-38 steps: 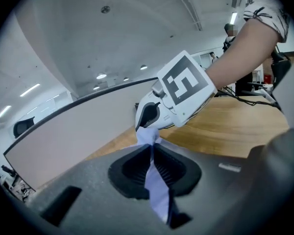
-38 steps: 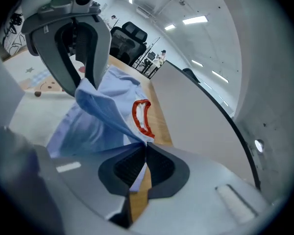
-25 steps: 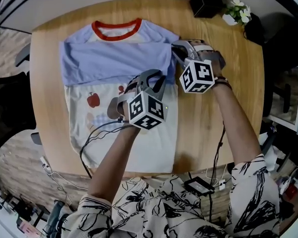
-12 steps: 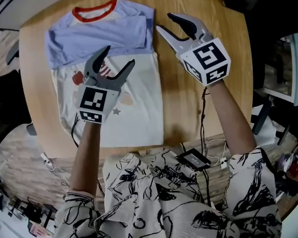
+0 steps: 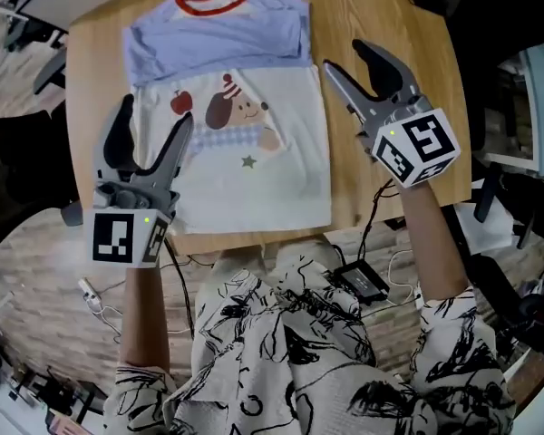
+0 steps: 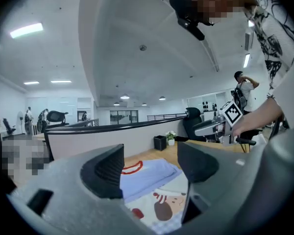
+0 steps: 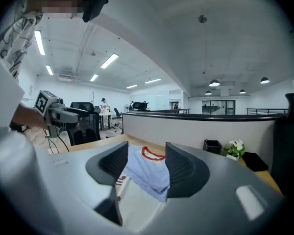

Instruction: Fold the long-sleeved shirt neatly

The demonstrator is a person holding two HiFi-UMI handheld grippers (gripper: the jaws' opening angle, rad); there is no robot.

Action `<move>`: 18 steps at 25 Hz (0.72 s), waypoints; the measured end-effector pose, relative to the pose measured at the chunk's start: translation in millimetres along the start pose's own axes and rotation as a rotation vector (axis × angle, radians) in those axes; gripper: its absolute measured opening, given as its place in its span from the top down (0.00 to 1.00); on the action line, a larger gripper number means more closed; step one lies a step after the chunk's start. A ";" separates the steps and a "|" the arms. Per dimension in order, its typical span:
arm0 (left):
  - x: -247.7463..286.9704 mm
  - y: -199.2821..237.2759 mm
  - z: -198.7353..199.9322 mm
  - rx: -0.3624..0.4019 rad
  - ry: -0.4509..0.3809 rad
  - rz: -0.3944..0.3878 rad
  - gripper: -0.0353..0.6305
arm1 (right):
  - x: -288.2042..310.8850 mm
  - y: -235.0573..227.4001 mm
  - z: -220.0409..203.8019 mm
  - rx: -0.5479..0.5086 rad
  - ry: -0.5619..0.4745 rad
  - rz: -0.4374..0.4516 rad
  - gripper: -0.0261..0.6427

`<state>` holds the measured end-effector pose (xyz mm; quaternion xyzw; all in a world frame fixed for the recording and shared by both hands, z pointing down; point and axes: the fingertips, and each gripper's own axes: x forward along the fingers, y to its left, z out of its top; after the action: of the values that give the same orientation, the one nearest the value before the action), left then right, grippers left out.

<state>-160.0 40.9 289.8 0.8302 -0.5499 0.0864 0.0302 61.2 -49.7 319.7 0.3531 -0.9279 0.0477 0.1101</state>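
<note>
The long-sleeved shirt (image 5: 240, 143) lies flat on the round wooden table (image 5: 381, 166), cream body with a dog print. Both blue sleeves are folded across its chest below the red collar (image 5: 213, 3). My left gripper (image 5: 154, 123) hovers over the shirt's left edge; its jaws have just been opening and hold nothing. Off the shirt's right edge, my right gripper (image 5: 349, 57) is raised, jaws also just opened and empty. The shirt (image 6: 149, 177) shows between the left gripper (image 6: 149, 163) jaws. Through the right gripper (image 7: 146, 165) I see the shirt (image 7: 149, 173) from the other side.
A small flower pot (image 7: 234, 149) and a black box (image 7: 213, 146) stand at the table's far edge. A black device (image 5: 361, 280) with cables hangs at the near edge. Office chairs (image 7: 85, 119) and a low partition wall (image 7: 196, 126) surround the table.
Both grippers went from shut on the blue sleeve at the shirt's right to open and empty. They rose and drew apart, the left one crossing to the shirt's left edge.
</note>
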 end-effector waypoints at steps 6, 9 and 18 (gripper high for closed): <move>-108.3 42.1 17.1 0.042 -0.010 0.069 0.45 | -51.8 56.9 -6.0 -0.006 0.034 -0.073 0.57; -151.8 57.4 23.5 0.048 -0.029 0.096 0.45 | -78.6 75.4 -14.3 0.001 0.063 -0.126 0.56; -233.6 43.9 -11.6 0.036 0.066 0.019 0.45 | -161.7 132.2 -88.4 0.062 0.215 -0.271 0.54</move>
<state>-290.5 237.4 258.0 0.8220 -0.5549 0.1238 0.0325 105.7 167.9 365.7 0.4711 -0.8528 0.0984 0.2030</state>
